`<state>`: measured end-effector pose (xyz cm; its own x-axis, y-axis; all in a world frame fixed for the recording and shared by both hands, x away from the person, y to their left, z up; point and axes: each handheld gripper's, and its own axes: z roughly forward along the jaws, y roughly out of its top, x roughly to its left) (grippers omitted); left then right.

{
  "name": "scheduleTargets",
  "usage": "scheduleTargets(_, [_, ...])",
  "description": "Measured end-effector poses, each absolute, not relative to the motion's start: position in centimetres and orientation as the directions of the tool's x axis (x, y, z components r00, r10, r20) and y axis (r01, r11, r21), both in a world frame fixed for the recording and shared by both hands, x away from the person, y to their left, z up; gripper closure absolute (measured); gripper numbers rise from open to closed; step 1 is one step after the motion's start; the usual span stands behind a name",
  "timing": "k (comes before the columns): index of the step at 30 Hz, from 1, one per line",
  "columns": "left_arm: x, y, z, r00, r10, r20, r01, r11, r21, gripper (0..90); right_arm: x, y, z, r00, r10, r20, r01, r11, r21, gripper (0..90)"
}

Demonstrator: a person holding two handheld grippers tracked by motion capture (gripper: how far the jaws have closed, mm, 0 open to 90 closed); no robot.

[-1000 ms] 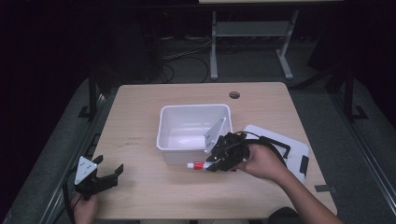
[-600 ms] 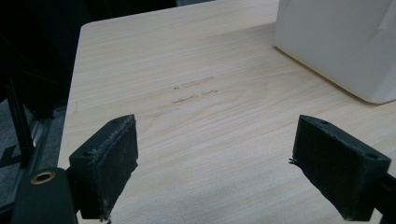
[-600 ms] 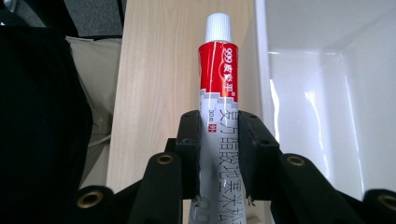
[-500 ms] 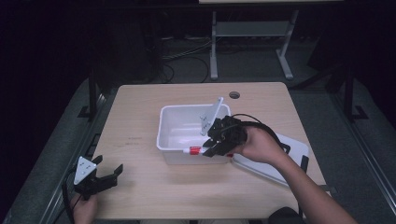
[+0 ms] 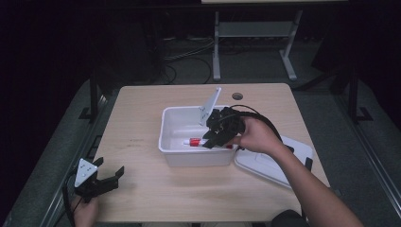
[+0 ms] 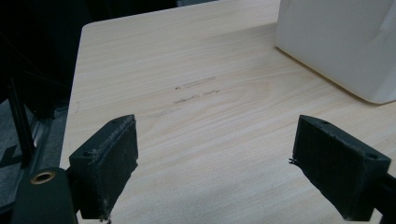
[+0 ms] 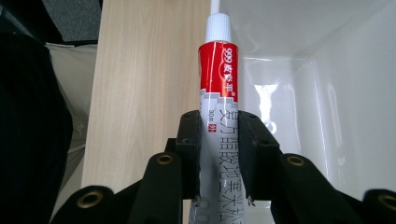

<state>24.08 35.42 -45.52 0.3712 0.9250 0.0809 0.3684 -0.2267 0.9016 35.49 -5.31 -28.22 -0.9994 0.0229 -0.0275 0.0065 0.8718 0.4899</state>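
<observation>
White bin (image 5: 176,142) under R gripper (image 5: 215,137) clamping tube (image 7: 218,93); lid (image 5: 276,163) beside; L gripper (image 5: 101,182) wide, well apart.

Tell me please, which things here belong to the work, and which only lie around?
In the work: right gripper, tube, white bin.
Lying around: white lid, left gripper, table.

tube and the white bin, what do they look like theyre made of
Tube: looks like soft laminate or thin metal with a glossy printed skin that catches light, and a ribbed white plastic cap. Bin: probably moulded plastic, smooth and semi-glossy, with reflections on its inner walls.
</observation>
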Motion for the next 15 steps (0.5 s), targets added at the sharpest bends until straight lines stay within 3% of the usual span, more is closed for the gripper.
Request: scheduleTargets(15, [24.1, 35.4, -45.5, 0.372, 0.925, 0.081, 0.371, -0.228, 0.9, 13.4, 38.4, -4.9, -30.5, -0.999, 0.043, -0.001, 0.038, 0.879, 0.475, 71.2])
